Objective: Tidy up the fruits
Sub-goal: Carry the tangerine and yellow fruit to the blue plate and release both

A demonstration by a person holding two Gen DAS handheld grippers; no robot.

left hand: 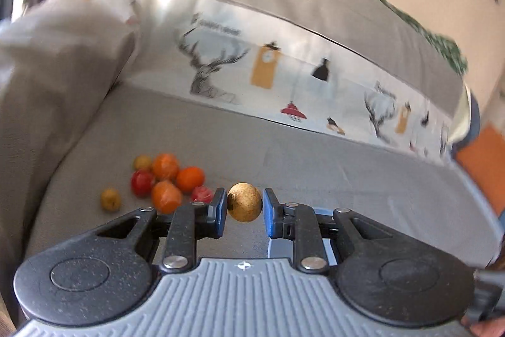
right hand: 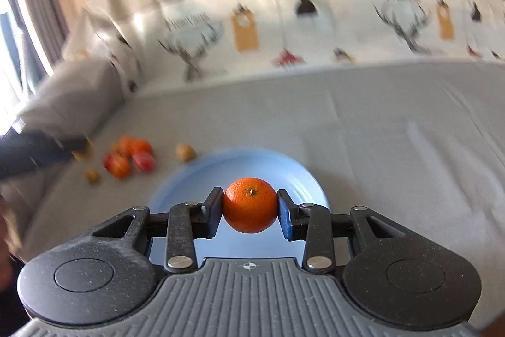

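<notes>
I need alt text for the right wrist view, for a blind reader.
The right gripper holds a small orange above a light blue plate on a grey bed sheet. More small fruits lie in a loose pile to the left, and a patterned pillow lies behind.

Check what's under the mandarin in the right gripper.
The blue plate lies below the mandarin held by the right gripper. The visible plate surface looks bare; the part behind the fruit and gripper body is hidden.

Bright daylight from left window [right hand: 12,30]; motion blur on background, fisheye edges bent.
</notes>
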